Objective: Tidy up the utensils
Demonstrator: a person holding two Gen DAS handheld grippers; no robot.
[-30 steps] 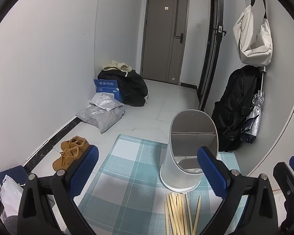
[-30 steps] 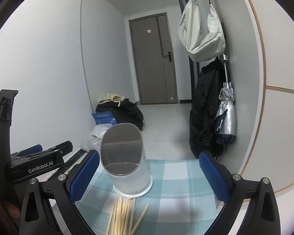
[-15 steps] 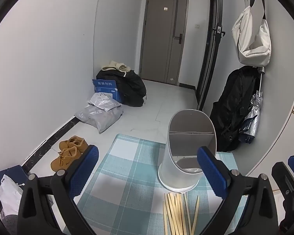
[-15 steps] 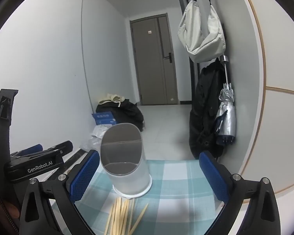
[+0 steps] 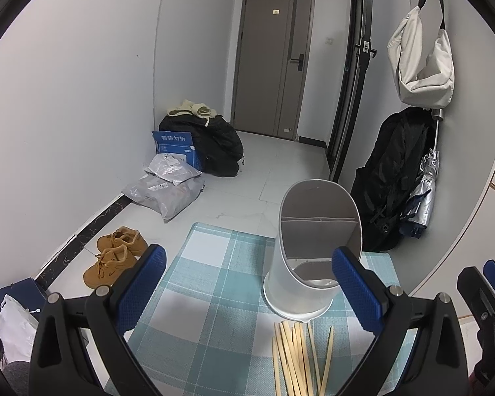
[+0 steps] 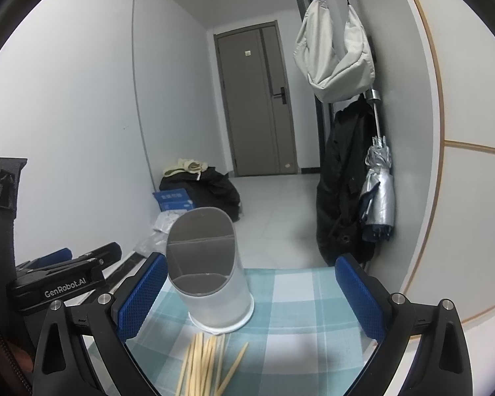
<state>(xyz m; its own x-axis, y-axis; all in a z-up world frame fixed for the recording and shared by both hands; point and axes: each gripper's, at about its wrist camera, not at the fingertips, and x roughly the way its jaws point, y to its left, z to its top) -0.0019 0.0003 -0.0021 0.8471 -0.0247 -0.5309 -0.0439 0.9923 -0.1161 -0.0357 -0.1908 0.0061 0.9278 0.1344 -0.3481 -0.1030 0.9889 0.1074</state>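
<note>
Both the left hand-held gripper [image 5: 247,293] and the right hand-held gripper [image 6: 247,297] hung wide open and empty above the teal checked cloth [image 5: 214,270] on the worktop. The pale wooden chopsticks [image 5: 297,356] lay loosely bundled just before the white slant-topped plastic utensil holder [image 5: 313,250]. Gathering probably came next: pinching few sticks mid-length would stop them fanning.

Checked cloth [image 5: 214,283] under holder [image 5: 300,283], chopsticks [image 5: 293,356].

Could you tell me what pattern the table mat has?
Teal-and-white checked fabric mat, clearest in the left wrist view.
</note>
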